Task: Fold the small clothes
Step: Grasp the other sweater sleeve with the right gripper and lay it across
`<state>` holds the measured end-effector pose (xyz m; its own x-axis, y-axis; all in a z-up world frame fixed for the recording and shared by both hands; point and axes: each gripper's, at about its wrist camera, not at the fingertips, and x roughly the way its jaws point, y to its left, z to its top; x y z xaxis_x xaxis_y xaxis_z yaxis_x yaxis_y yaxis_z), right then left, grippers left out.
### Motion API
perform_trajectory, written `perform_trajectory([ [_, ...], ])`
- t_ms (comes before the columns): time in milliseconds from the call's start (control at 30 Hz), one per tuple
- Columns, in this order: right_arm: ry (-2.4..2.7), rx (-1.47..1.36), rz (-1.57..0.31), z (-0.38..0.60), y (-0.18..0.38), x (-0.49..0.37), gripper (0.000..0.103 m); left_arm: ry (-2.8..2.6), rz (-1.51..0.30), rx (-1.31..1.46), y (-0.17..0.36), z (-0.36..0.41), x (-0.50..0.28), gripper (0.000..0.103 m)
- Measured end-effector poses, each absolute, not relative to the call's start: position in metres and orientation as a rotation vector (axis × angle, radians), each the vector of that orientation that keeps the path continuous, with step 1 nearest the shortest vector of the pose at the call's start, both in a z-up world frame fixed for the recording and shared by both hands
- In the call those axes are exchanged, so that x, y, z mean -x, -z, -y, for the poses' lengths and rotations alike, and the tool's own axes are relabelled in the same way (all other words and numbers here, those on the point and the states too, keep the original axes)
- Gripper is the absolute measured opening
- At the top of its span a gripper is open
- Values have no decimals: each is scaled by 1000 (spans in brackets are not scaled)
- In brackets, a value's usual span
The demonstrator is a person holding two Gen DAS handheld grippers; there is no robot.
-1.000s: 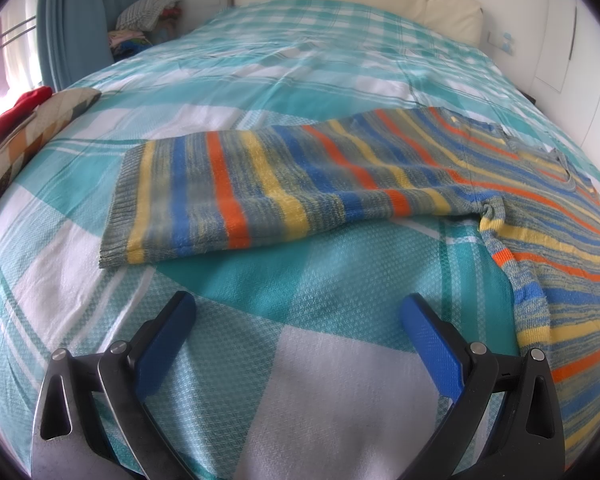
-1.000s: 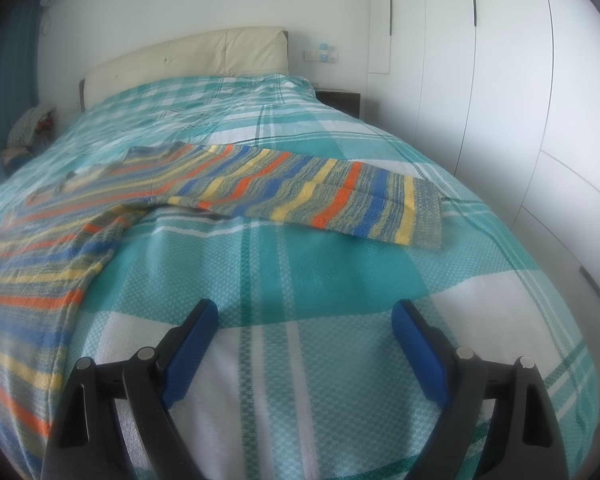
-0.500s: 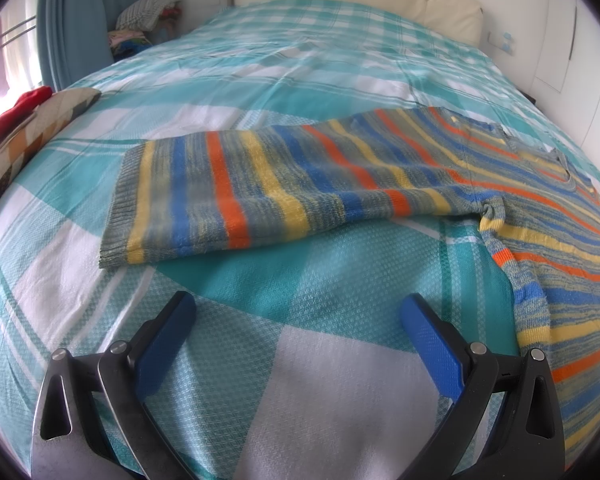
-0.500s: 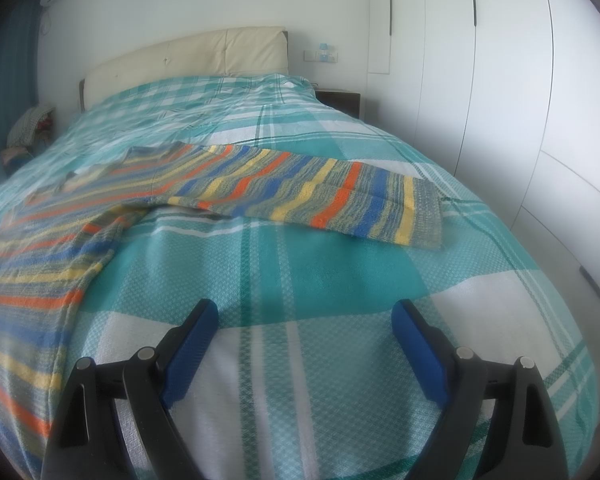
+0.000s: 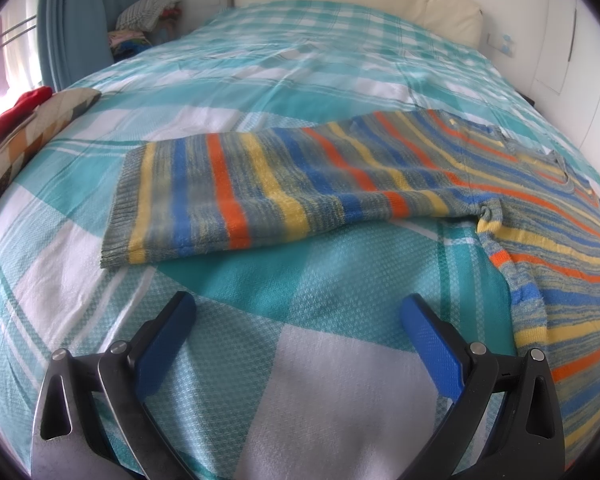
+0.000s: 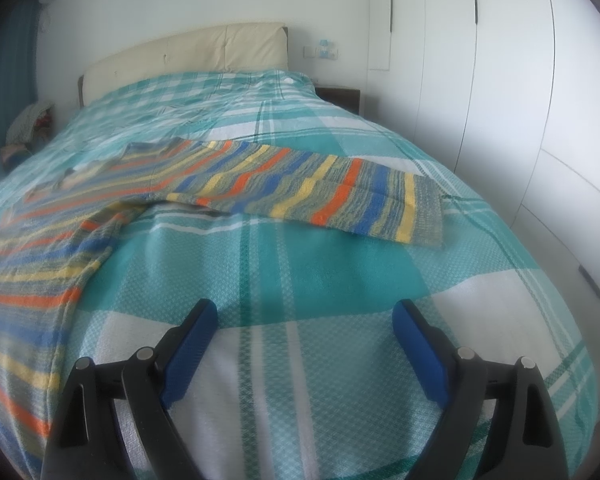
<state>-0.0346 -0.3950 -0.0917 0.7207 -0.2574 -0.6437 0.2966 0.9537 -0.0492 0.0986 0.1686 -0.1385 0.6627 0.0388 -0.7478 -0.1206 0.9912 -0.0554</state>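
Jaws wide, unmoved; sweater (image 5: 284, 184) unchanged on bed (image 5: 300, 72).

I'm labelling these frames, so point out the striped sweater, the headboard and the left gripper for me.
sweater (image 5: 236, 196): left wrist view, on the orange stripe of the spread sleeve.
headboard (image 6: 188, 56): right wrist view, on the middle of its cream padding.
left gripper (image 5: 296, 304): left wrist view, midway between its open blue fingertips.

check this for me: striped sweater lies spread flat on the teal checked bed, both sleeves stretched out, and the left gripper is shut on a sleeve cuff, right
Not quite. The left gripper is open and holds nothing; in the left wrist view its jaws stand apart over bare bedspread, short of the sleeve cuff. The striped sweater does lie flat, sleeves stretched out.
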Motion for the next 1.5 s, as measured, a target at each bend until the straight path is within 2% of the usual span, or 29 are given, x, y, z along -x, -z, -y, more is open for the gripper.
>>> perform_trajectory([
  [133,204,-172,-764,418,75,31,88,-70,-817,158,124,-178,-89,102],
  [233,209,-279,-712,461,49,32,88,-57,-788,208,109,-184,-78,102],
  [433,262,-742,-693,584,52,22,86,-77,-765,322,99,-195,-60,102],
  [533,180,-898,-755,612,70,3,75,-105,-769,304,101,-192,-61,102],
  [633,166,-868,-820,611,78,-16,67,-122,-780,279,108,-189,-62,102],
  [700,145,-814,-862,605,78,-31,47,-138,-770,247,117,-186,-62,102],
  [733,142,-788,-898,601,81,-38,44,-148,-775,231,124,-185,-62,102],
  [767,155,-756,-955,598,88,-47,34,-151,-789,229,129,-186,-63,102],
  [800,172,-735,-977,596,91,-49,16,-154,-804,227,133,-186,-64,102],
  [833,206,-712,-988,597,91,-50,7,-156,-809,224,133,-186,-65,102],
  [867,216,-725,-991,600,90,-51,4,-152,-806,222,132,-186,-65,102],
  [1033,168,-630,-862,572,24,-49,4,-145,-802,221,133,-187,-64,102],
  [1233,-91,-446,-760,452,-73,-102,4,-156,-812,192,135,-182,-66,102],
  [1433,-306,-326,-813,310,-70,-174,7,-144,-817,209,138,-185,-67,102],
  [1467,-353,-347,-825,295,-62,-181,19,-144,-816,208,138,-185,-66,102],
  [1500,-425,-406,-872,279,-48,-194,48,-144,-816,206,138,-185,-67,102],
])
